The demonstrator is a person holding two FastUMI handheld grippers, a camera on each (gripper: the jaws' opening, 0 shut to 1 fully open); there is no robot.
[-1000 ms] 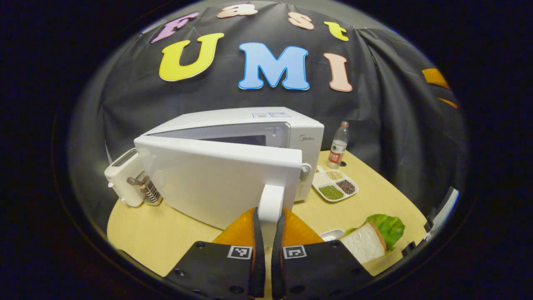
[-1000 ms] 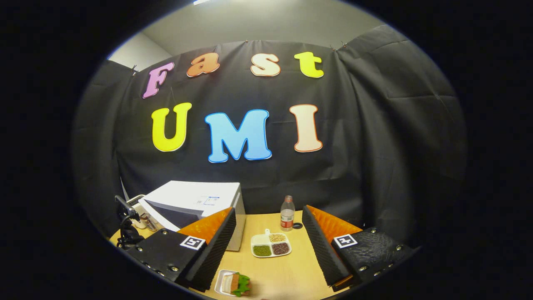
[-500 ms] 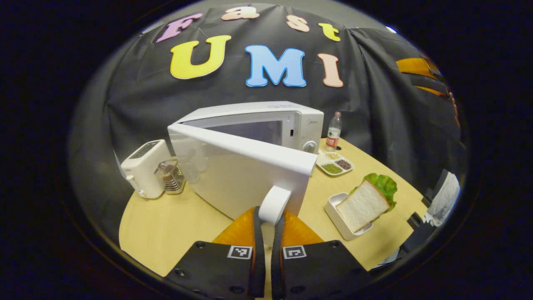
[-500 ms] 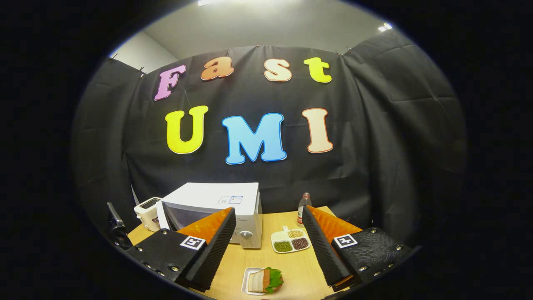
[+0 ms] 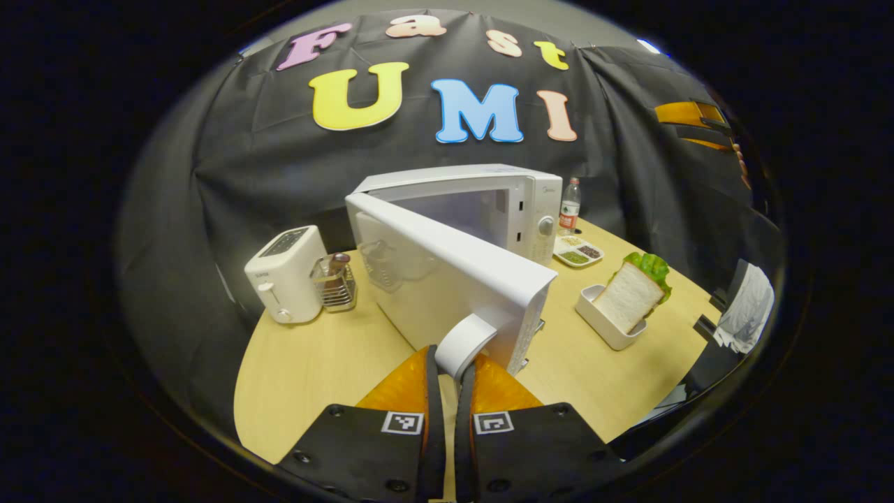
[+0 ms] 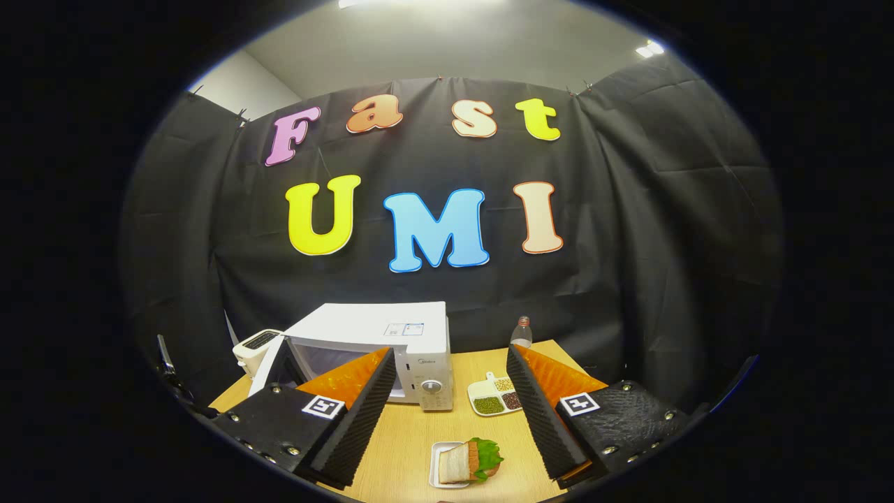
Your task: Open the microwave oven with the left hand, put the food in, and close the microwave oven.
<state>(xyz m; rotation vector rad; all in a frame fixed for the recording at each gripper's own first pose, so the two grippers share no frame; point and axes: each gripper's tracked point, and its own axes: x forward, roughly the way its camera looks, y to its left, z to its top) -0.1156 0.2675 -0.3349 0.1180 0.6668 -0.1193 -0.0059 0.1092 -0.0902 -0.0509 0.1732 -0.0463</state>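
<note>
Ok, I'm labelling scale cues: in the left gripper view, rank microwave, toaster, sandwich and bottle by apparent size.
1. Microwave, largest by far.
2. Toaster.
3. Sandwich.
4. Bottle, smallest, but it stands farthest back, so its true size is unsure.

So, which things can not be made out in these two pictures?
- Microwave floor: hidden in the left gripper view by the open door.
- Handle lower end: covered by the left gripper.
- Sandwich filling: too small in the right gripper view; in the left gripper view the bread faces the camera.
- Microwave cavity in the right gripper view: partly behind the right gripper's finger.
</note>
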